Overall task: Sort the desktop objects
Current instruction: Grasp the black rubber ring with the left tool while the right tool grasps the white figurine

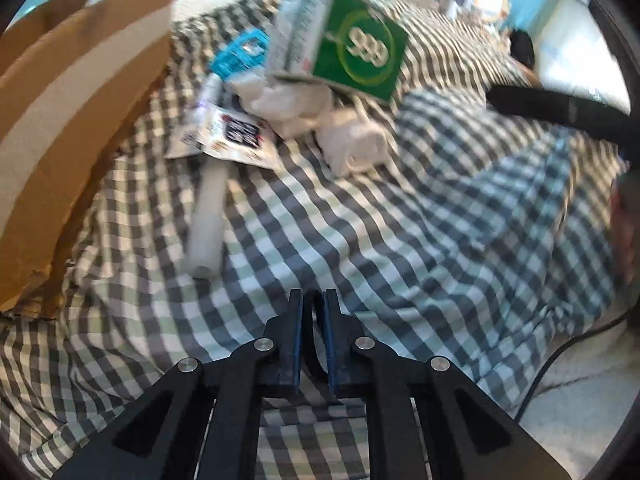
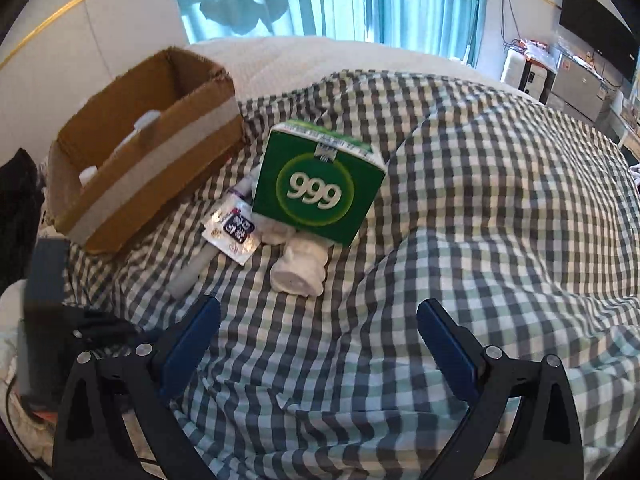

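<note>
A green "999" box point(image 2: 320, 192) leans on a small pile on the checked cloth; it also shows in the left wrist view point(image 1: 356, 44). By it lie white gauze rolls point(image 2: 298, 266), a white sachet point(image 2: 232, 232), a white tube point(image 2: 192, 268) and a blue packet point(image 1: 240, 54). The rolls point(image 1: 352, 144), sachet point(image 1: 236, 136) and tube point(image 1: 206, 220) show in the left wrist view too. My left gripper point(image 1: 313, 300) is shut and empty, low over the cloth, short of the tube. My right gripper point(image 2: 320, 320) is open and empty, just short of the rolls.
An open cardboard box point(image 2: 148, 152) with white items inside stands left of the pile; its wall point(image 1: 72, 132) fills the left of the left wrist view. The checked cloth point(image 2: 480, 220) is rumpled into folds. A black cable point(image 1: 560, 352) runs at the right.
</note>
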`<state>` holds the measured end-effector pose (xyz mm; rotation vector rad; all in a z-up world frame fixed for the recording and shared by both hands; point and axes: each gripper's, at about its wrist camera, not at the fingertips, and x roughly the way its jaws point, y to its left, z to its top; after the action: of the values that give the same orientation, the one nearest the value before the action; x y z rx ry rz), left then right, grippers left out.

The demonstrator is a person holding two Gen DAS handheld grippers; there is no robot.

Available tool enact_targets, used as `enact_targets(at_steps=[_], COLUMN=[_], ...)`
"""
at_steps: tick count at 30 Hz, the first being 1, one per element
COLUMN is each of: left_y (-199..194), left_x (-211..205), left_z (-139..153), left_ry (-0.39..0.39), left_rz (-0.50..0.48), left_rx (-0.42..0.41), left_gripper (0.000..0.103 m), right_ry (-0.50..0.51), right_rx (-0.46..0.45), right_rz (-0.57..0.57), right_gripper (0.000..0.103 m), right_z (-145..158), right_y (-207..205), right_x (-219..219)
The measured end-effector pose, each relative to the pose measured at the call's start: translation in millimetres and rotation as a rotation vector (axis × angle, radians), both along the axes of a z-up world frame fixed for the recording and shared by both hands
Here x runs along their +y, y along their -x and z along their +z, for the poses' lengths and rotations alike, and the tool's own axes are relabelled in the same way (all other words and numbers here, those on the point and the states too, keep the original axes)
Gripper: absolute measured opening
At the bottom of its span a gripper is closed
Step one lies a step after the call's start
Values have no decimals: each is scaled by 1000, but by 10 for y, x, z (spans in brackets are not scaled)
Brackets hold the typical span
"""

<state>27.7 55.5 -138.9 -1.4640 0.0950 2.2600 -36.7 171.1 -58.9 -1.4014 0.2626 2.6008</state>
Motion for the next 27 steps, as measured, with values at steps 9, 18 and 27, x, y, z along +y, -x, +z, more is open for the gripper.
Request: enact_targets(at_steps=[9,18,27], left_y=[138,299,233], left_x=[-408,-419,-187], left_z=[231,224,-6], left_ry=[-88,-101,-7], left_rz=[167,195,85], left_rx=[72,80,-31], left_gripper=[10,10,55], right_ry=[-7,-32,-19], right_rx=[-32,-66,-135], right_rz=[-19,-84,-70], right_gripper=[99,90,62], right_z=[-254,-606,-851], right_y=[208,601,742], right_x=[-93,-31,17])
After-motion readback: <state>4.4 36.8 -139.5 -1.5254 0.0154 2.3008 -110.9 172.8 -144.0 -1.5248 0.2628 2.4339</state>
